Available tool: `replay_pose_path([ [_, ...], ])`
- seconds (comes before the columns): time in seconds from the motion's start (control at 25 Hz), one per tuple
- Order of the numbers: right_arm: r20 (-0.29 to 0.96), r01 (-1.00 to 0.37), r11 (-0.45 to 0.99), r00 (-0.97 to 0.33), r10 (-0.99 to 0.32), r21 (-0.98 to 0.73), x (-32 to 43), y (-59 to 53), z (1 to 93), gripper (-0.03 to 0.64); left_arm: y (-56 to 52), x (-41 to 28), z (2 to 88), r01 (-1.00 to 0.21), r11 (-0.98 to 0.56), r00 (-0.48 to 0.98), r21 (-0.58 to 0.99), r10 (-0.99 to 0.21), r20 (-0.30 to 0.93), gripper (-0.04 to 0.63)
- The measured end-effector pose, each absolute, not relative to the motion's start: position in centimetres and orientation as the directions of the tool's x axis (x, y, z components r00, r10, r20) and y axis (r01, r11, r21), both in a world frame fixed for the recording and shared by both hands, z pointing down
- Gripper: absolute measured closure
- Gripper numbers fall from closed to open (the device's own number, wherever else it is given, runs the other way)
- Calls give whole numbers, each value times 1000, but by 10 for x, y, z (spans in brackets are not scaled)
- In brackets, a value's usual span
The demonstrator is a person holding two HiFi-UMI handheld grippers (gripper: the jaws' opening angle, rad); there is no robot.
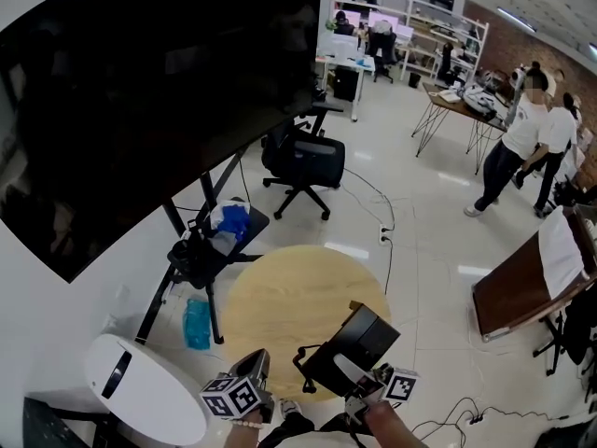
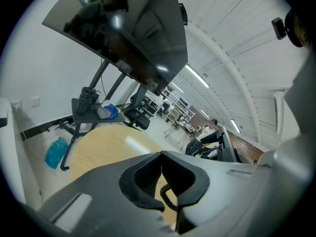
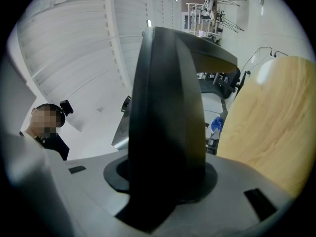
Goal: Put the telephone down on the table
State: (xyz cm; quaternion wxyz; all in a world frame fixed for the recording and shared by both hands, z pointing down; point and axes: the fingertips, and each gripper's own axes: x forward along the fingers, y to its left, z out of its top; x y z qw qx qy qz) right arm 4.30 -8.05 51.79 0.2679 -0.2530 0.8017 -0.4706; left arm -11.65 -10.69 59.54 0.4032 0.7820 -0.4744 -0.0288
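Note:
The black telephone [image 1: 354,343] hangs tilted over the near edge of the round wooden table [image 1: 280,297]. My right gripper [image 1: 353,381] is shut on its lower end. In the right gripper view the telephone's dark body [image 3: 168,112] fills the space between the jaws, with the table [image 3: 276,132] to the right. The coiled cord [image 1: 300,357] loops off the telephone's left side. My left gripper [image 1: 254,367] is beside it at the table's near edge. In the left gripper view its pads [image 2: 143,179] meet at the tips, and a piece of cord [image 2: 168,196] shows behind them.
A big black screen [image 1: 140,91] on a stand leans over the left. A small black stand [image 1: 210,245] with blue things, a blue bag [image 1: 196,323] and a white round device [image 1: 140,390] sit left of the table. An office chair [image 1: 303,161] stands behind, a tilted brown board [image 1: 522,287] and people [image 1: 522,129] to the right.

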Motion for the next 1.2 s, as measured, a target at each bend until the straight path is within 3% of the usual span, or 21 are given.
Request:
replay_pose_path([
  [0.24, -152, -163, 440, -787, -598, -883, 27, -94, 522, 457, -118, -123, 601, -720, -210, 544, 661, -762, 351, 611],
  [0.52, -127, -112, 497, -898, -422, -861, -4, -104, 523, 457, -121, -138, 614, -740, -144, 490, 657, -785, 379, 611],
  [1.0, 42, -86, 530, -995, -94, -844, -60, -116, 587, 457, -104, -171, 627, -751, 22, 346, 660, -838, 422, 611],
  [1.2, 153, -150, 502, -988, -35, -852, -59, -134, 644, 456, -93, -162, 637, -749, 52, 341, 661, -825, 451, 611],
])
